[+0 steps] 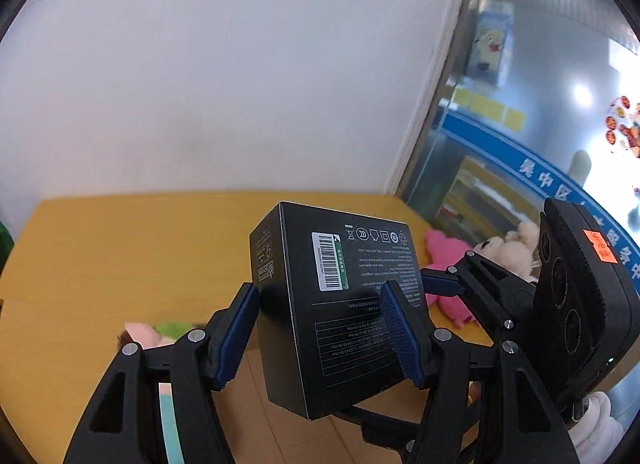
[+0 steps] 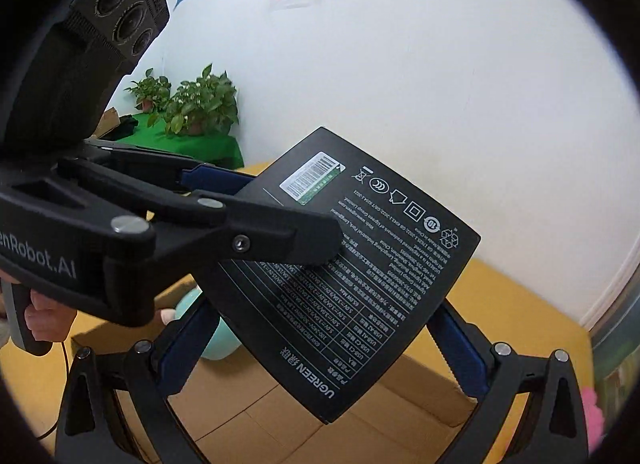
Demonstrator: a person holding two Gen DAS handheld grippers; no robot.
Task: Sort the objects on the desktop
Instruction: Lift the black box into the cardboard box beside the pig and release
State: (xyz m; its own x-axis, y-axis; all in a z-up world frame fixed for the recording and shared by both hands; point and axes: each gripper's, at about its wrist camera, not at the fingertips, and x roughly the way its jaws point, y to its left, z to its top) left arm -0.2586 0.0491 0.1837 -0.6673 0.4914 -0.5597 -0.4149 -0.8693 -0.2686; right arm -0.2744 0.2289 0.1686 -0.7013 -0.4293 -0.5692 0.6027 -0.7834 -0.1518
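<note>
Black box held above the open carton

The left gripper (image 1: 324, 328) pinches the black rectangular cardboard box (image 1: 340, 304) over the open brown cardboard carton (image 2: 432, 388); the right gripper (image 2: 328, 344) stands spread around it.

Your left wrist camera sits just behind the left gripper (image 1: 320, 328), looking forward and downward along its fingers, very near the black box (image 1: 332, 304), toward the yellow table (image 1: 120, 256), the white wall and a glass door at right. Your right wrist camera looks the same way past the right gripper (image 2: 320, 348), from the box's other side. Both views share the box, the table and the wall, and each catches the other gripper.
</note>
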